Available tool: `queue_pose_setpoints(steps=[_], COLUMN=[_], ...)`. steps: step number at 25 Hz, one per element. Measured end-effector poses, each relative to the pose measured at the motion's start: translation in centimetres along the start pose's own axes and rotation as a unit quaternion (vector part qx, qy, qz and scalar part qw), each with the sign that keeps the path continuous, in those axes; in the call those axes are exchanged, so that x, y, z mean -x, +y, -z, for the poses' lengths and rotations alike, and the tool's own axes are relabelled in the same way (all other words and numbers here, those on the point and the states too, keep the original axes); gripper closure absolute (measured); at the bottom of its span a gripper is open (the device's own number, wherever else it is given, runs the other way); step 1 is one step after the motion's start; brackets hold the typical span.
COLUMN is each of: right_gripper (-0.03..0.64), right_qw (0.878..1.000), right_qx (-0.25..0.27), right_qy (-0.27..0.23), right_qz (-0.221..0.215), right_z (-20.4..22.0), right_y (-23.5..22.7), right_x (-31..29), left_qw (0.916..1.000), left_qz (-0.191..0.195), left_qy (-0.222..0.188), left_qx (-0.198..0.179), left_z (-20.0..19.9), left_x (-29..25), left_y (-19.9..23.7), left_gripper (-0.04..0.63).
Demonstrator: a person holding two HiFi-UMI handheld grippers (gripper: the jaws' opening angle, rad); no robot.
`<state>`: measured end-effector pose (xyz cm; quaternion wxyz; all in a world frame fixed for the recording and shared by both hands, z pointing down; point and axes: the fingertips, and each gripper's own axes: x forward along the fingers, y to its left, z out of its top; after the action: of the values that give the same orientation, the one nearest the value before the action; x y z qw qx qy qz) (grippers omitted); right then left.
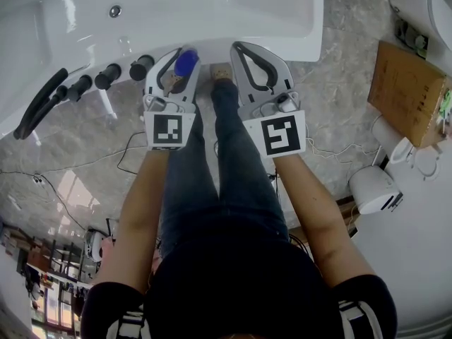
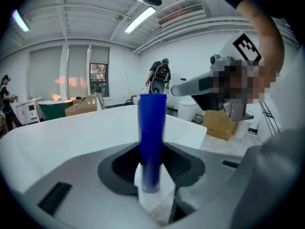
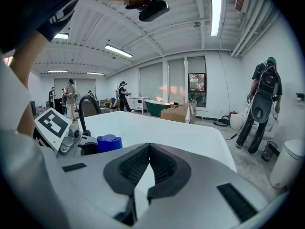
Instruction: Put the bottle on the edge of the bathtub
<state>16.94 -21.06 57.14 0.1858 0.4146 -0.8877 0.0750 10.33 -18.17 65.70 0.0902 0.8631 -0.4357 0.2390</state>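
Note:
My left gripper (image 1: 171,76) is shut on a blue bottle (image 1: 186,63), which stands upright between the pads just off the white bathtub's near rim (image 1: 212,34). In the left gripper view the bottle (image 2: 152,137) rises from between the jaws, with the bathtub (image 2: 71,132) behind it. My right gripper (image 1: 244,48) hangs beside it to the right, shut and empty, its jaw tips touching (image 3: 149,149). The right gripper view shows the bottle's blue cap (image 3: 109,142) at its left, next to the left gripper's marker cube (image 3: 55,123).
Black tap handles (image 1: 107,76) and a black spout (image 1: 42,104) sit on the tub's left corner. The person's legs (image 1: 226,154) stand on a marble floor with cables (image 1: 127,161). A cardboard box (image 1: 409,90) and white toilets (image 1: 374,189) lie right. People stand far off.

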Motion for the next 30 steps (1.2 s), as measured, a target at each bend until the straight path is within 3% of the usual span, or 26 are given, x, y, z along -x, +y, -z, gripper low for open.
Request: queue_pose_setpoints(steps=[6,15,21,25,30], right_gripper=[0.600,0.600,0.600,0.600,0.600], right_qw=[1.000,1.000,1.000,1.000,1.000], right_qx=[0.000,0.002,0.005,0.010,0.015], right_qy=[-0.005,-0.009,-0.015,-0.021,-0.021], right_qz=[0.000,0.003,0.007,0.010,0.009], right_z=[-0.4,-1.1,-2.4,-4.8,-4.4], right_y=[0.2,0.5,0.4,1.6,0.8], right_x=[-0.2,0.1,0.8,1.0,2.4], left_qw=[0.9997,0.9997,0.9989,0.9984,0.9975], left_qz=[-0.005,0.024,0.046,0.051,0.049], left_qy=[-0.019,-0.007,0.010,0.025,0.043], left_qx=[0.013,-0.001,-0.007,0.010,0.025], left_z=[-0.3,0.7,0.8,0.7,1.5], left_x=[0.1,0.8,1.0,3.0,3.6], left_y=[-0.1,-0.4,-1.0,0.3,-0.8], left_gripper=[0.445,0.443,0.422,0.414,0.414])
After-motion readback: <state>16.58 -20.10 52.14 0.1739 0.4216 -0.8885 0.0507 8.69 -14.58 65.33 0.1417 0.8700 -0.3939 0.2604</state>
